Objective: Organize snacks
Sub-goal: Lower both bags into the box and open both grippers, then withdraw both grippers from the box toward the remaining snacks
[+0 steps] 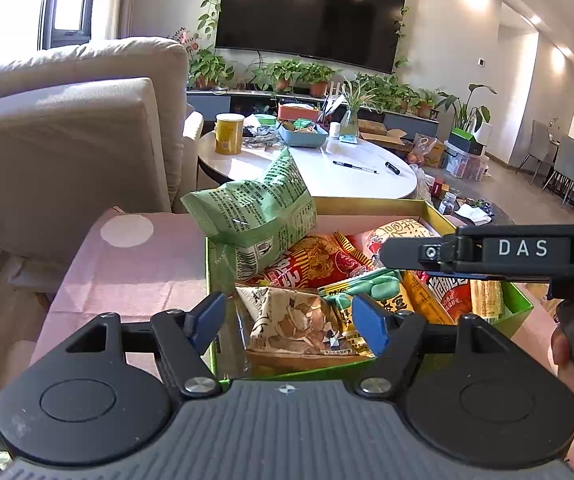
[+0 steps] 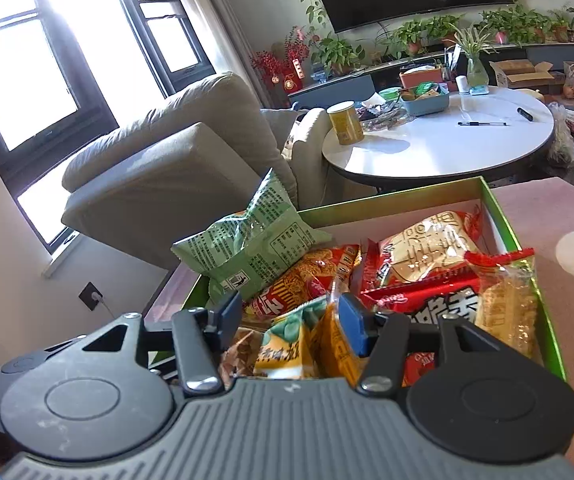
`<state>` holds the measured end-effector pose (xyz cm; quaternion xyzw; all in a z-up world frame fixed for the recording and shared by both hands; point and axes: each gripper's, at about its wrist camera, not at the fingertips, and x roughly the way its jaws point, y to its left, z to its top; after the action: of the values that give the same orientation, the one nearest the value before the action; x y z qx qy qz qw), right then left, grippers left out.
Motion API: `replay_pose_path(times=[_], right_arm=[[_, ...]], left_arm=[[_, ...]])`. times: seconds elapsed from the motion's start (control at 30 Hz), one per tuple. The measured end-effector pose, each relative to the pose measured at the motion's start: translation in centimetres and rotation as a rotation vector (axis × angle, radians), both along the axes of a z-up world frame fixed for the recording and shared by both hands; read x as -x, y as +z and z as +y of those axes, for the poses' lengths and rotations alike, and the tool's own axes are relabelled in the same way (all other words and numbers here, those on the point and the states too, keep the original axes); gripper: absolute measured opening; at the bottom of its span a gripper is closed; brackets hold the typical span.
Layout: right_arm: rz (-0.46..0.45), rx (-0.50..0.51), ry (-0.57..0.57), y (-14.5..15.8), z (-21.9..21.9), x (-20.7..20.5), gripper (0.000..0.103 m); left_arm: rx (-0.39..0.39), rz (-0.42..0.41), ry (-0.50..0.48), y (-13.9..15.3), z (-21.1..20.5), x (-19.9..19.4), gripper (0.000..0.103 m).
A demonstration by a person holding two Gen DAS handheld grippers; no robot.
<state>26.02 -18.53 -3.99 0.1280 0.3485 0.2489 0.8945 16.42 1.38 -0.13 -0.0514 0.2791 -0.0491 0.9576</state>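
Your left gripper [image 1: 287, 320] hangs over the near end of the green box [image 1: 521, 300], jaws apart, nothing pinched; the brown-and-white packet [image 1: 295, 320] lies under the gap, so it looks like your next pick. Your right gripper [image 2: 289, 320] also stands apart and empty, above the yellow-green packet [image 2: 287, 344]. Red snack bags [image 2: 423, 300] fill the box's middle. The pale green bag [image 2: 255, 248] leans on the far-left rim, half out, probably too puffy to lie flat. Beyond, the white round table [image 2: 447, 148].

Black claw [image 1: 287, 322], blue pads [image 1: 369, 330], silver screws, "DAS" marking.
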Motion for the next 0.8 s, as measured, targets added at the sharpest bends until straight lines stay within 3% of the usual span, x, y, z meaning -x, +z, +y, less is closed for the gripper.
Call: replay_pose_path(times=[0.8], right_arm=[[-0.007, 0.043, 0.022, 0.7, -1.5, 5.4, 0.080]], left_arm=[[-0.046, -0.006, 0.004, 0.4, 0.2, 6.8, 0.079]])
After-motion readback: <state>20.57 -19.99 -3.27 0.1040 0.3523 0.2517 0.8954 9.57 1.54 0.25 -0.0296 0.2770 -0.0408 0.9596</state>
